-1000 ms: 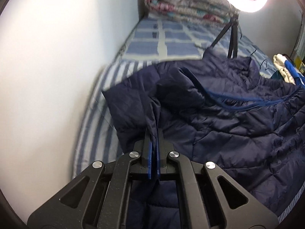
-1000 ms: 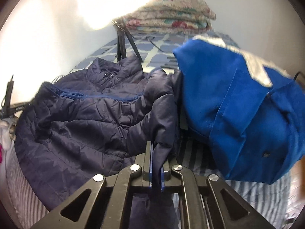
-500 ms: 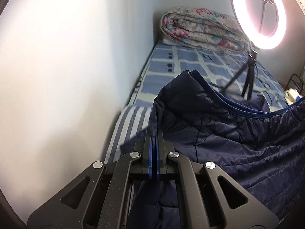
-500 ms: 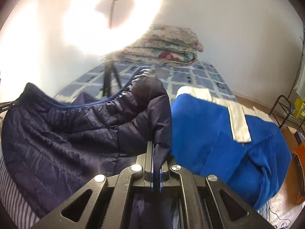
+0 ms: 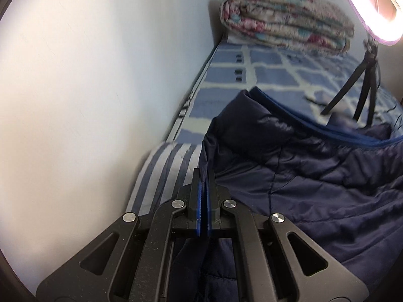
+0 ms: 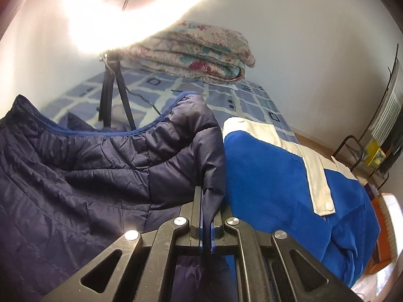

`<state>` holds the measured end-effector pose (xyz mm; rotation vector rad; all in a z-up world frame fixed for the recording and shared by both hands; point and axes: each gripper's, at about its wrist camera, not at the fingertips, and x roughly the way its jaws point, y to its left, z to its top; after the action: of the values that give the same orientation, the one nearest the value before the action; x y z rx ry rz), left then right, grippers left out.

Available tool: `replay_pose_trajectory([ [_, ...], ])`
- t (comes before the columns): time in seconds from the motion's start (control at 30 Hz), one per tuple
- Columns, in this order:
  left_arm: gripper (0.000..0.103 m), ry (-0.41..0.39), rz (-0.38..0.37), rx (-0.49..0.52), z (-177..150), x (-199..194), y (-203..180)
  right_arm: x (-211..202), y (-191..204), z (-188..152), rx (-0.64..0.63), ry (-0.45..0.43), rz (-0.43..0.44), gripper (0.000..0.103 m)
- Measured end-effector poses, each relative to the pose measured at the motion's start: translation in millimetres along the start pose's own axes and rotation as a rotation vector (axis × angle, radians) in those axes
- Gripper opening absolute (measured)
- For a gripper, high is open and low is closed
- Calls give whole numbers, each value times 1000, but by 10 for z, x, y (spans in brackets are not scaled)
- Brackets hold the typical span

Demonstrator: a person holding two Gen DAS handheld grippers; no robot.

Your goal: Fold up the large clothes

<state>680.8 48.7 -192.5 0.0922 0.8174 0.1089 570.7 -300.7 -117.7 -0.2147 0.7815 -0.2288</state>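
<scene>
The left gripper (image 5: 204, 176) has its jaws pressed together on a corner of the navy jacket (image 5: 314, 181), the pinched fabric rising in a ridge just past the fingertips. The quilted jacket spreads to the right, its edge piped in brighter blue, and more of it hangs below the gripper. It lies on a bed (image 5: 226, 85) with a blue check cover; a striped sheet (image 5: 163, 166) shows beside the white wall (image 5: 88, 88). A folded floral quilt (image 5: 284, 22) sits at the far end. A black tripod (image 5: 362, 85) stands just behind the jacket, apparently carrying the ring light (image 5: 372, 7) at the top right.
</scene>
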Motion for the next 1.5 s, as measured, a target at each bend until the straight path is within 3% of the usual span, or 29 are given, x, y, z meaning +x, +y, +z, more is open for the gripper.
replay_pose_trajectory([
  [0.17, 3, 43, 2, -20, -63, 128, -13, 83, 56, 10, -29, 25, -21, 1],
  [0.23, 17, 29, 11, -34, -45, 97, 6, 102, 69, 16, -33, 36, -23, 1],
  [0.3, 55, 5, 3, -68, -3, 27, 67, 102, 66, 21, -28, 44, -28, 1],
  [0.33, 59, -4, -5, -78, 16, -9, 92, 99, 56, 30, -22, 49, -17, 2],
  [0.43, 59, -18, -31, -101, 67, -174, 169, 66, 33, 61, -1, 47, 2, 28],
  [0.5, 59, -35, -57, -108, 84, -328, 198, -13, -3, 63, 16, 35, 22, 32],
  [0.87, 59, -71, -313, 3, -152, -1280, -263, -852, -147, -253, 81, -28, 186, 36],
  [1.0, 59, -69, -337, 109, -249, -1444, -727, -1128, -101, -569, 95, -34, 275, 37],
  [1.13, 59, -25, -321, 174, -295, -1277, -1221, -1133, 82, -906, 66, 26, 362, 38],
  [1.4, 59, 128, -277, 175, -517, -514, -1721, -886, 412, -1338, -2, 117, 416, 38],
  [1.5, 59, 92, -256, 199, -620, -437, -1772, -790, 476, -1429, -29, 129, 412, 38],
])
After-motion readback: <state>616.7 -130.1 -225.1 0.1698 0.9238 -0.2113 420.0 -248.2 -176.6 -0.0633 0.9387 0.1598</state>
